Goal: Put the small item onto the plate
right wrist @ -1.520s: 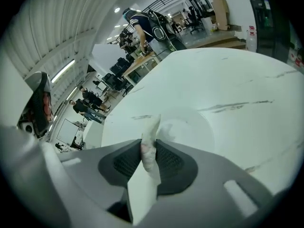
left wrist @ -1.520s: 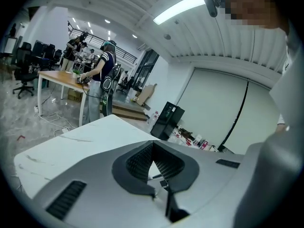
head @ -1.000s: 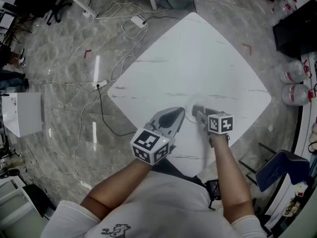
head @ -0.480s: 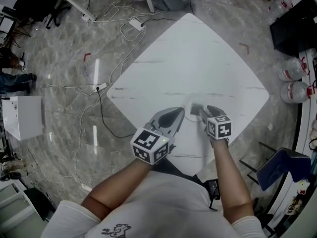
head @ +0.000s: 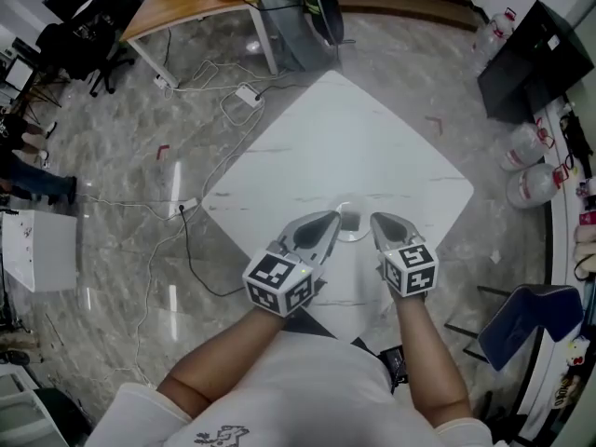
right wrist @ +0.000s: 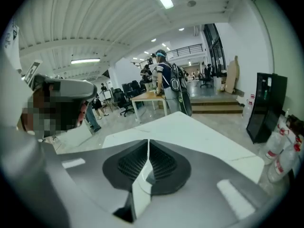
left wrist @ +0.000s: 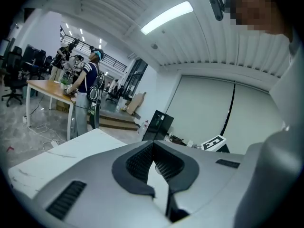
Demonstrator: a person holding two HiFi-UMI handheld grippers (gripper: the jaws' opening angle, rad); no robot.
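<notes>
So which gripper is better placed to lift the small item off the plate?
Left, narrowly: the left gripper reaches over the plate, beside the small item; the right gripper sits just off it. Both are shut and empty; the right's fingers have just been closing.

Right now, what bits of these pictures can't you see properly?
- small item: head view, too small to tell what it is.
- plate: head view, white on the white table, its sides partly hidden by the left gripper and right gripper.
- Both gripper views: each gripper's own body blocks the tabletop just below, so the small item does not show.
</notes>
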